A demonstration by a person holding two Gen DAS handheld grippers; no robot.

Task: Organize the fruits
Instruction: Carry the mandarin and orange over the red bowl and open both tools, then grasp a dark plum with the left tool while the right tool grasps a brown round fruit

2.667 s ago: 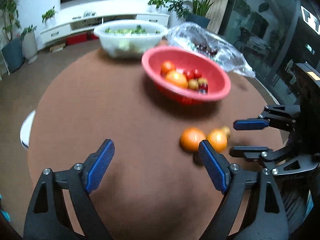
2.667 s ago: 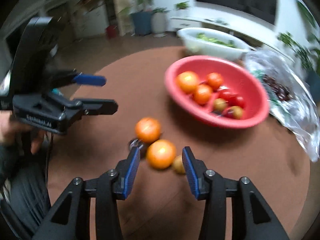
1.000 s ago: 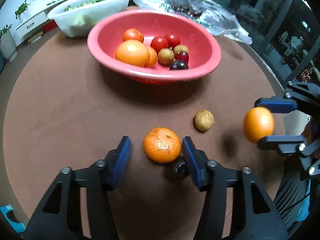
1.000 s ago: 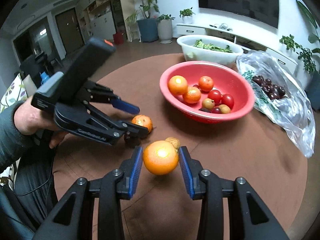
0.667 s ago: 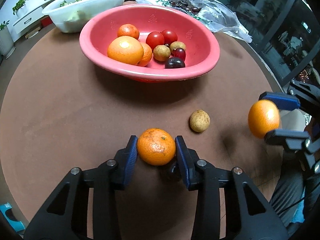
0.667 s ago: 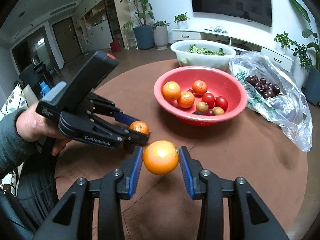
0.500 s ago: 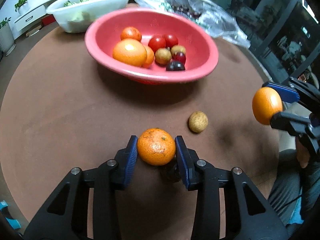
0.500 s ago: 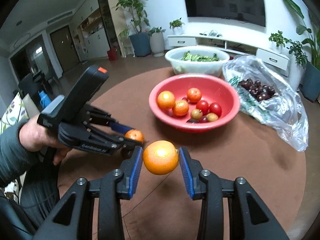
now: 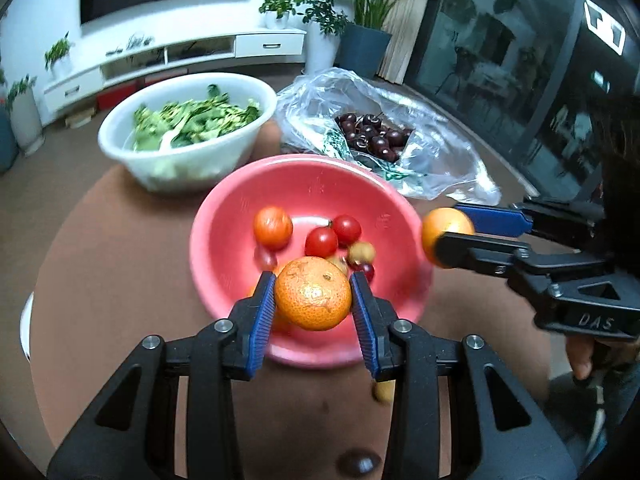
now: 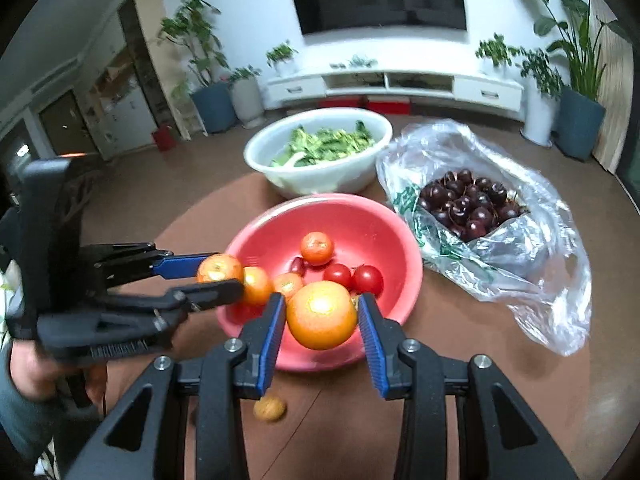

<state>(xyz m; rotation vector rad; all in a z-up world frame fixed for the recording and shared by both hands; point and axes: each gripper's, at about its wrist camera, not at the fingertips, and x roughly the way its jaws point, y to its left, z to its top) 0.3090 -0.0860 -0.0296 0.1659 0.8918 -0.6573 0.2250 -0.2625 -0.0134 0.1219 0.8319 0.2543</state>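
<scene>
Both fruits you picked off the table now hang over the red bowl, where 0.5 s ago they were short of it. Your left gripper [image 9: 313, 300] is pinching the mandarin [image 9: 313, 294] between its blue pads, above the near rim of the bowl [image 9: 224, 240]. Inside the bowl lie 1 small orange fruit [image 9: 273, 227], 2 tomatoes [image 9: 321, 241] and a few smaller brown and dark fruits. To the right, your right gripper [image 10: 322, 322] is clamped on the orange [image 10: 322, 316], held at the bowl's near right edge. On the table [image 9: 100, 280], near you, sit a small brown fruit [image 10: 270, 409] and a dark one [image 9: 359, 464]. Beyond the bowl stand a white bowl [image 9: 176, 160] of greens on the left and a bag [image 10: 520, 264] of cherries [image 10: 472, 204] on the right.
</scene>
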